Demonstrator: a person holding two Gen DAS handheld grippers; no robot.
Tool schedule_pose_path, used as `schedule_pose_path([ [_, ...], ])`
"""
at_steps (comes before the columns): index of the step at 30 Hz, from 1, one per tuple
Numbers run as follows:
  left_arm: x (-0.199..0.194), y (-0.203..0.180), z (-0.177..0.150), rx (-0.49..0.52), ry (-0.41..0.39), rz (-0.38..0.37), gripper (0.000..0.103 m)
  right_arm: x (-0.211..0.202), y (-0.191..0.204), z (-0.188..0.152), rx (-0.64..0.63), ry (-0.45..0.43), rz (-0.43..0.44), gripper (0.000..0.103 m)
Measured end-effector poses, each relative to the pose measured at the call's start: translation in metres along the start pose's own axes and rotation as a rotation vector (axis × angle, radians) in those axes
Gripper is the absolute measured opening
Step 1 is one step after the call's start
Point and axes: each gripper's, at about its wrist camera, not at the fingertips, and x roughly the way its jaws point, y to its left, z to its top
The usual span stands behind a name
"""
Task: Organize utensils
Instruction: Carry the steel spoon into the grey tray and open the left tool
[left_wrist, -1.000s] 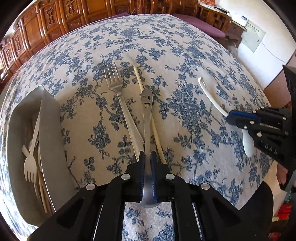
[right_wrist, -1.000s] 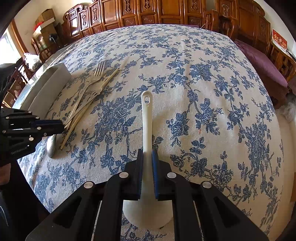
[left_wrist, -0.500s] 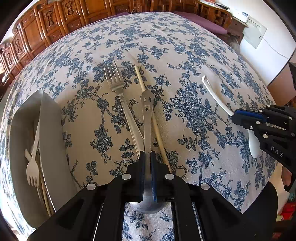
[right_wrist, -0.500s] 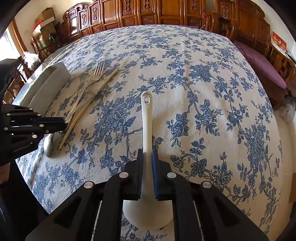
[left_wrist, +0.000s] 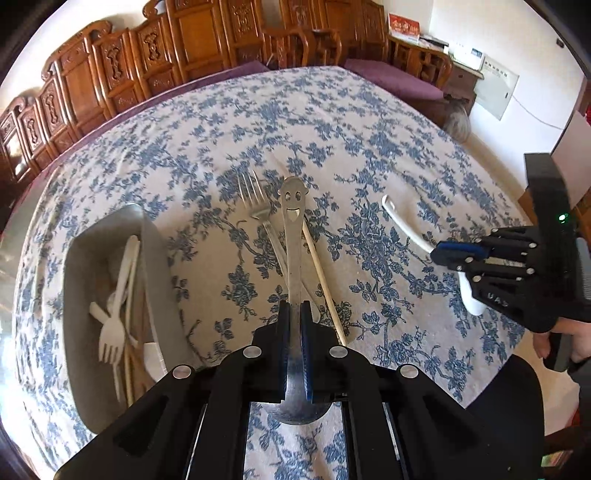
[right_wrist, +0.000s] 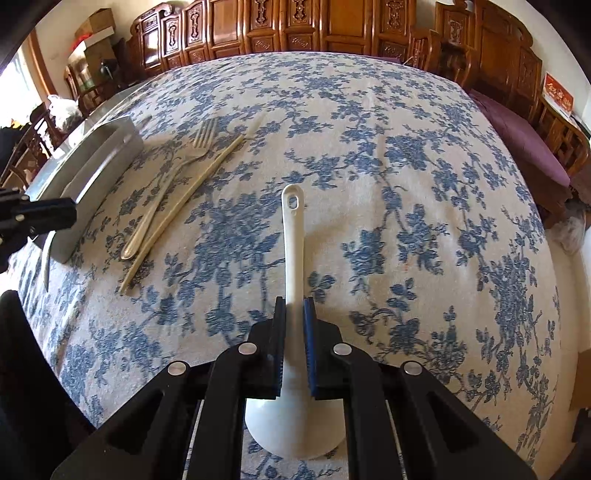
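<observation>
My left gripper (left_wrist: 294, 310) is shut on a metal spoon (left_wrist: 293, 236) with a smiley face on its handle end, lifted above the cloth. A metal fork (left_wrist: 258, 214) and a pale chopstick (left_wrist: 323, 280) lie under it on the table. My right gripper (right_wrist: 294, 308) is shut on a white plastic spoon (right_wrist: 293, 240), handle pointing away; it also shows in the left wrist view (left_wrist: 406, 229). A grey tray (left_wrist: 79, 295) at left holds white plastic forks and chopsticks.
The table has a blue floral cloth (right_wrist: 369, 166). The tray (right_wrist: 92, 162), fork (right_wrist: 173, 177) and chopstick (right_wrist: 192, 188) sit at left in the right wrist view. Carved wooden chairs (right_wrist: 295, 26) ring the far edge.
My left gripper has lifted the metal spoon off the cloth and risen. My right gripper has stayed shut on the white spoon with little movement.
</observation>
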Motion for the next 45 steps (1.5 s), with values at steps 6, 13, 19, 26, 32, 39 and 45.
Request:
schedule_pose_path([
  [6,-0.023,0.009,-0.001,-0.008,-0.038,0.007,0.005,-0.009,0.016,0.005,-0.027,-0.03,0.028,0.011],
  [13,-0.044,0.024,-0.002,-0.032,-0.078,0.017,0.005,-0.032,0.039,0.013,-0.057,-0.096,0.073,0.011],
  [19,-0.057,0.038,-0.006,-0.051,-0.104,0.032,0.005,-0.048,0.058,0.018,-0.085,-0.135,0.105,0.011],
  [26,-0.065,0.066,-0.012,-0.101,-0.118,0.05,0.005,-0.06,0.072,0.021,-0.103,-0.167,0.13,0.011],
  [32,-0.061,0.093,-0.012,-0.138,-0.116,0.081,0.005,-0.062,0.073,0.022,-0.103,-0.172,0.13,0.011],
  [39,-0.038,0.125,-0.013,-0.187,-0.074,0.116,0.005,-0.061,0.066,0.021,-0.08,-0.171,0.127,0.011],
  [45,-0.011,0.147,-0.022,-0.222,-0.019,0.133,0.005,-0.062,0.062,0.022,-0.066,-0.178,0.138,0.011],
])
